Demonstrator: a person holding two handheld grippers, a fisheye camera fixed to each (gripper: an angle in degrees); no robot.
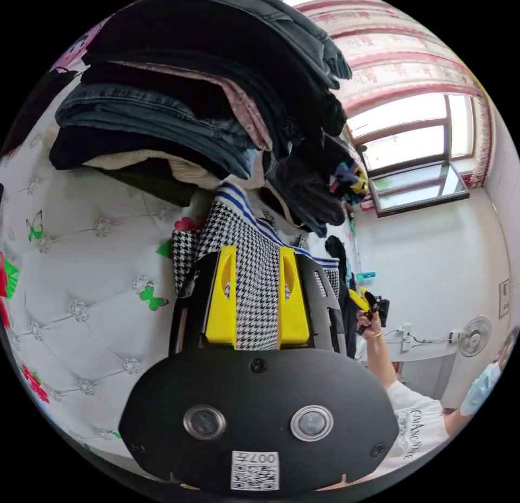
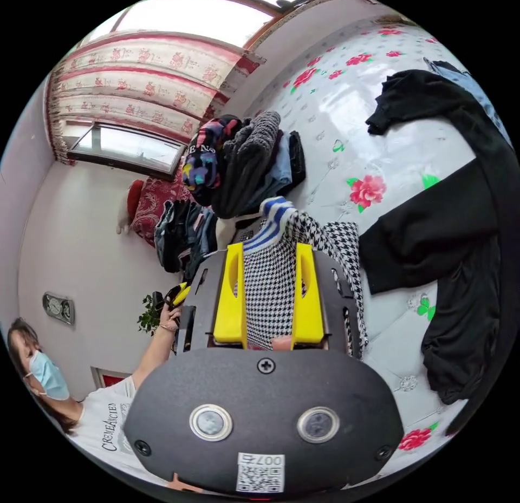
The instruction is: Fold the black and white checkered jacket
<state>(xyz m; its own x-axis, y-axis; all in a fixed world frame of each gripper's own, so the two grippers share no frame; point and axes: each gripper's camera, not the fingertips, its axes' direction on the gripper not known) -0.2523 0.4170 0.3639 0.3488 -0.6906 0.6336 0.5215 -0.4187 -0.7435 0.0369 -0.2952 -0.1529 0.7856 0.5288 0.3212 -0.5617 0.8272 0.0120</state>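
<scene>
The black and white checkered jacket [image 1: 254, 237], with a blue-and-white striped trim, hangs between the yellow jaws of my left gripper [image 1: 257, 254], which is shut on it. In the right gripper view the same jacket [image 2: 325, 237] runs between the jaws of my right gripper [image 2: 269, 249], also shut on the cloth. The jacket is lifted over the white flowered bed cover [image 2: 336, 113]. A hand holds the right gripper [image 1: 364, 302] far off at the right in the left gripper view. The left gripper [image 2: 176, 296] shows small at the left in the right gripper view.
Stacks of folded clothes [image 1: 206, 91] lie on the tufted white cover [image 1: 81, 265]. A black garment [image 2: 433, 237] lies spread on the cover, with more piles [image 2: 244, 156] beyond. A person in a white T-shirt [image 2: 105, 416] stands by the wall. A window [image 1: 411, 162] and a fan [image 1: 474, 335] are behind.
</scene>
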